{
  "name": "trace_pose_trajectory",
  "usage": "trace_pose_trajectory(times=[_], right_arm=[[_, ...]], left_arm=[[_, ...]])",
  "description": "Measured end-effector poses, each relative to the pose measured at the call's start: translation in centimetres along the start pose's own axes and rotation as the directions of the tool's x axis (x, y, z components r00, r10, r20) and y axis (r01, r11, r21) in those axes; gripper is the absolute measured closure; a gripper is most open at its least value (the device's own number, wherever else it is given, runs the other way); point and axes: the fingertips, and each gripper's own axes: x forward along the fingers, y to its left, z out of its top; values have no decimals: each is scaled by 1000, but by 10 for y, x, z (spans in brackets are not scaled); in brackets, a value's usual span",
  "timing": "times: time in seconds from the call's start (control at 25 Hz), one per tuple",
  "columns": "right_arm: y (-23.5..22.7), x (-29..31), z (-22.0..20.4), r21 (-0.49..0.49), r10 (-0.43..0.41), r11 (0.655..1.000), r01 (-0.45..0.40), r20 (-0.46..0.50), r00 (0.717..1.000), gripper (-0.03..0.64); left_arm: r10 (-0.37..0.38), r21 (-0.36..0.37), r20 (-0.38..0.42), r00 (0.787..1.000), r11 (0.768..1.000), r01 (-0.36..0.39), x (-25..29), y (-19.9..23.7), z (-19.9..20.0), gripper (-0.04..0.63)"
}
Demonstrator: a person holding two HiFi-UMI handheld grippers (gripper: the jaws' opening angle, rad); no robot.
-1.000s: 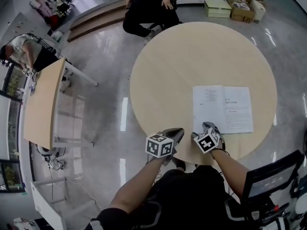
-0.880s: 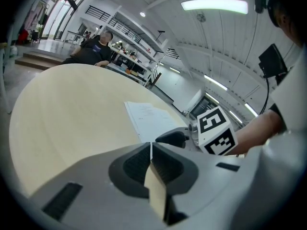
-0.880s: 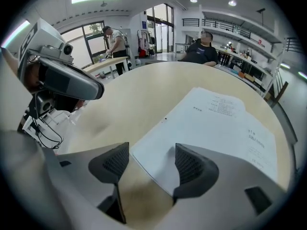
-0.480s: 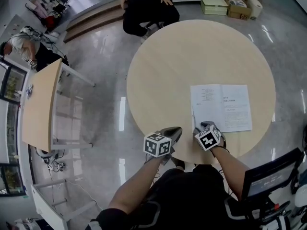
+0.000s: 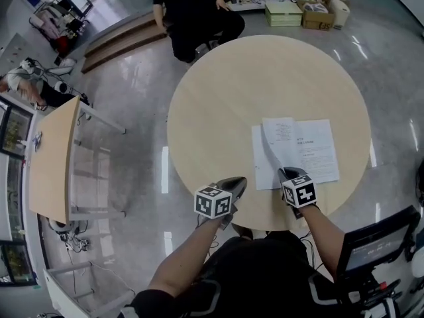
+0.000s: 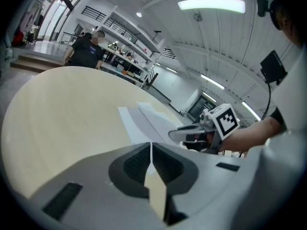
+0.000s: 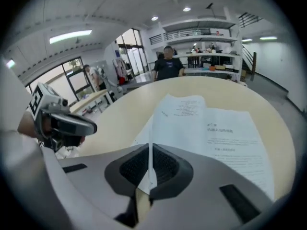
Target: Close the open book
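The jaws of the right gripper (image 5: pixel 287 173) have just been closed on a lifted page (image 5: pixel 277 138) of the book (image 5: pixel 315 152); those of the left gripper (image 5: pixel 235 183) are pressed together, empty.

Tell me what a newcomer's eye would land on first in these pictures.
The open book lies white on the near right part of the round table, one page curling up. The right gripper pinches that page's near edge, its jaws having just closed on it. The left gripper hangs shut and empty at the table's near rim.
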Motion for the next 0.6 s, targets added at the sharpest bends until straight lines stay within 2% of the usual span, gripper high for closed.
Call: trace_pose_trajectory(times=[0.12, 0.24, 0.44, 0.6], right_arm=[[-24, -30, 22, 90, -19, 996, 8, 113, 993, 614], [-48, -58, 27, 154, -68, 987, 41, 178, 982, 612], [-117, -108, 20, 286, -162, 954, 93, 230, 960, 611], [-157, -122, 0, 370, -206, 922, 112, 226, 952, 607]], left_arm=[[-28, 27, 2, 1000, 999, 28, 15, -8, 18, 598], [-64, 71, -11, 998, 995, 64, 29, -21, 31, 598], [-113, 124, -43, 993, 985, 118, 66, -64, 59, 598], [-133, 144, -74, 988, 979, 143, 88, -78, 65, 598]])
